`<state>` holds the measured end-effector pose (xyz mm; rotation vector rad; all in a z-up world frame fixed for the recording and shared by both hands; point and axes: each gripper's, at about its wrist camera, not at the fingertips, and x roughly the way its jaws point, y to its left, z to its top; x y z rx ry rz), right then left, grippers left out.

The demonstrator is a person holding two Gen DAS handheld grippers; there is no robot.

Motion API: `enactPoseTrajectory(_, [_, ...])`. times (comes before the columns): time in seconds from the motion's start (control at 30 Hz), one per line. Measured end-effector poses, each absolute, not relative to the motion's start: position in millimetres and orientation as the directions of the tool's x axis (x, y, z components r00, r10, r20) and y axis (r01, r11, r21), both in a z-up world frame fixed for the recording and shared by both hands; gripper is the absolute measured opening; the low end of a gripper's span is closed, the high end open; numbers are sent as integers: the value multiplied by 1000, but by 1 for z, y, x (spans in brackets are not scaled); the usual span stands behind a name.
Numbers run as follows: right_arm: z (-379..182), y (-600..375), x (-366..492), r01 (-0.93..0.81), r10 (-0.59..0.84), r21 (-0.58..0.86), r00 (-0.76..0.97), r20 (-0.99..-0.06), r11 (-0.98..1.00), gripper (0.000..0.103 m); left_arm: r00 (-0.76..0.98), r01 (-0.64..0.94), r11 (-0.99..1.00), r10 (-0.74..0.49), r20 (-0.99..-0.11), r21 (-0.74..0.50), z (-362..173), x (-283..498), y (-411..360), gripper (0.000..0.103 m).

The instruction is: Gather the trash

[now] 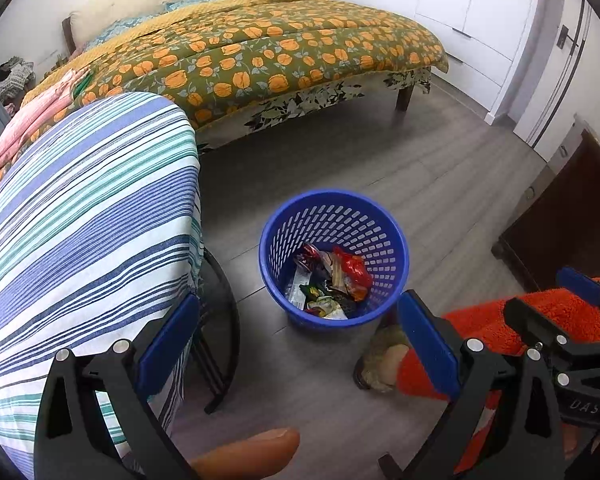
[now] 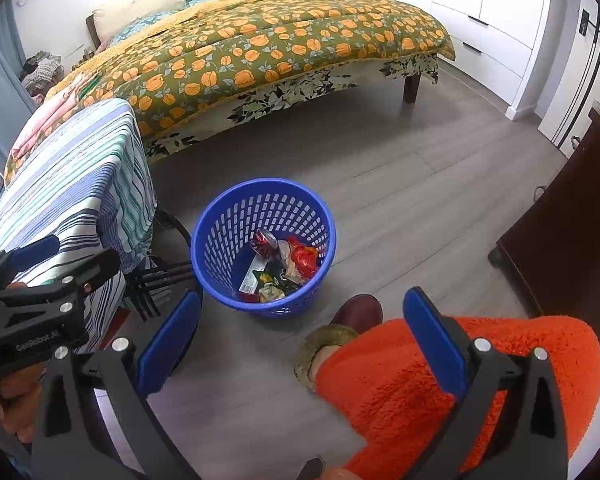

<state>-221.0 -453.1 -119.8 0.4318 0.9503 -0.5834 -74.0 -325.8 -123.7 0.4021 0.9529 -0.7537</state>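
Bedroom floor [image 1: 340,168]: wrappers [image 1: 332,280] sit in blue basket [image 1: 268,248], mid-floor near striped table [image 1: 80,220]. Left gripper [image 1: 296,340] & right gripper [image 2: 300,340] both spread, empty. Risk: kicking basket over w/ slipper [image 2: 360,310] close by.

Wrappers [image 1: 332,280] lie in the basket [image 1: 396,240] — bed [image 1: 260,56] behind, table [image 1: 80,208] left.

Bare floor [image 2: 380,184] lies open around the blue basket [image 2: 220,216]; striped table [image 2: 80,184] crowds its left; bed [image 2: 280,52] stands beyond.
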Motion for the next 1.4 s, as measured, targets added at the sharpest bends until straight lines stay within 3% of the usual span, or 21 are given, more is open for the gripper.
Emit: enactPoseTrajectory(1.4, [-124,-449,-216,626,-246,101,443,-862,773,98,358,721,693,-378,-854,-5,-131,-70,-322,98])
